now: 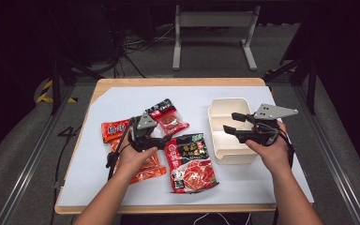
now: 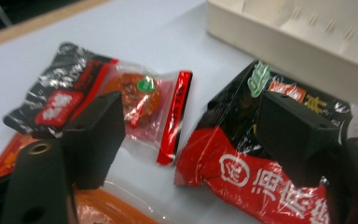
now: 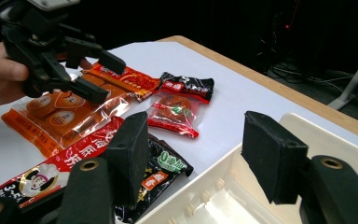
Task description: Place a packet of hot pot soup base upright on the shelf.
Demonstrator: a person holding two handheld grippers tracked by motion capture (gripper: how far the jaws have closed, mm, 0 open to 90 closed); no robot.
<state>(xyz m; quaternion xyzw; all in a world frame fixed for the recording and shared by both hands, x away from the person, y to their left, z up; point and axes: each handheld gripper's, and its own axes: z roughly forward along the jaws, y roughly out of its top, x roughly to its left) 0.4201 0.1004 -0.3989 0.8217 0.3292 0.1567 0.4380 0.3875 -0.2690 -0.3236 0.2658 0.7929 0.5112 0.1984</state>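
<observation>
Left gripper (image 1: 161, 140): jaws apart, empty, above the small clear-and-red packet (image 2: 144, 100); centre before clamping.
Right gripper (image 1: 234, 124): jaws apart, empty, over the white tray (image 1: 215, 112).

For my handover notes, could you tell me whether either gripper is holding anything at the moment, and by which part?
Nothing is held. The left gripper hovers open above the snack packets, and the right gripper stands open over the white box's near wall.

A lab: dark room, floor cables (image 1: 136, 47), metal rig frame (image 1: 214, 21).
</observation>
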